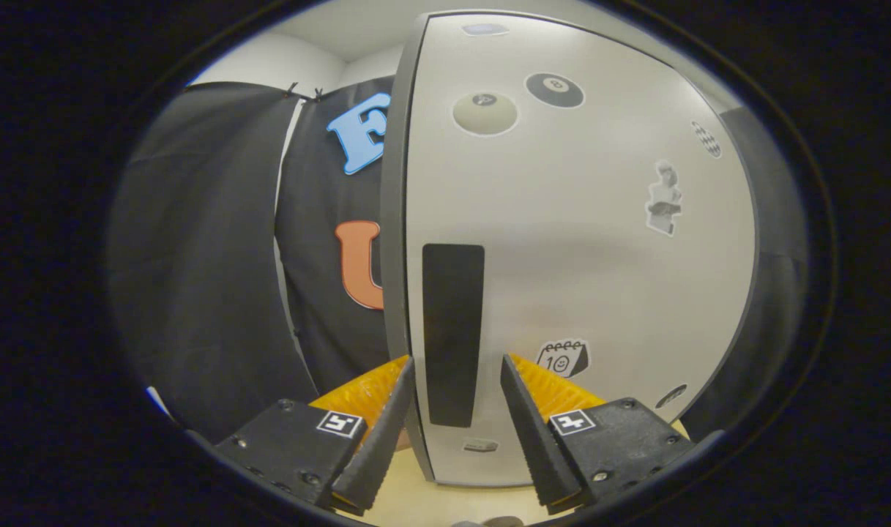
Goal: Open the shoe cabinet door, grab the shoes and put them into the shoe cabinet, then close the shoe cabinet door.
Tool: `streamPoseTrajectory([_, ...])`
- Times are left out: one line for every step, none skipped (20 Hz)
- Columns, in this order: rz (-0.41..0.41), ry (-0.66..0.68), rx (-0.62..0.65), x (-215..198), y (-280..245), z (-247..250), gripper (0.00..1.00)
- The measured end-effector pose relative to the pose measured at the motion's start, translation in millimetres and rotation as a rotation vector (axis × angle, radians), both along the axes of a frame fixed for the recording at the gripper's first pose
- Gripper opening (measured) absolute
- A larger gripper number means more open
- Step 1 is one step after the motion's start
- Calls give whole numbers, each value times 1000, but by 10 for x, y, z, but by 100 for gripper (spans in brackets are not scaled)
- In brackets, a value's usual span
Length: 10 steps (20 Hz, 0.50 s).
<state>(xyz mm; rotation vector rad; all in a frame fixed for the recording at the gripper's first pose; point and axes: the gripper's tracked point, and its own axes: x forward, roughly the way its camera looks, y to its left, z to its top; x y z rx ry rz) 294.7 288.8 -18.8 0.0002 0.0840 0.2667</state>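
Observation:
The white shoe cabinet door [577,241] stands close in front of me, with several stickers on its face. A tall black handle strip [453,307] runs down the door near its grey left edge [395,219]. My gripper [456,359] is open, and its two fingers straddle the lower part of the handle strip. The left fingertip [405,373] sits at the door's left edge and the right fingertip [509,369] lies against the door face just right of the strip. A small gap shows between each finger and the strip.
Black booth cloth [196,256] hangs to the left of and behind the cabinet. A pale wooden surface [416,498] shows below the fingers at the foot of the door. More dark cloth [774,293] lies past the door's right edge.

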Motion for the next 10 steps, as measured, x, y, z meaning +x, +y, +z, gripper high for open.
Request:
streamPoseTrajectory([0, -2, 9, 0, 28, 26, 78])
streamPoseTrajectory([-8, -12, 19, 12, 34, 59, 72])
streamPoseTrajectory([-17, -18, 25, 33, 48, 87, 66])
streamPoseTrajectory([-30, -12, 28, 25, 39, 75, 59])
streamPoseTrajectory([-55, -14, 38, 55, 10, 94, 52])
streamPoseTrajectory([-55, -16, 43, 41, 11, 89, 46])
streamPoseTrajectory([-53, -14, 48, 57, 13, 83, 41])
streamPoseTrajectory([-52, -12, 47, 47, 9, 79, 40])
streamPoseTrajectory([-49, -17, 48, 43, -3, 55, 40])
streamPoseTrajectory([-40, -30, 41, 49, 2, 74, 38])
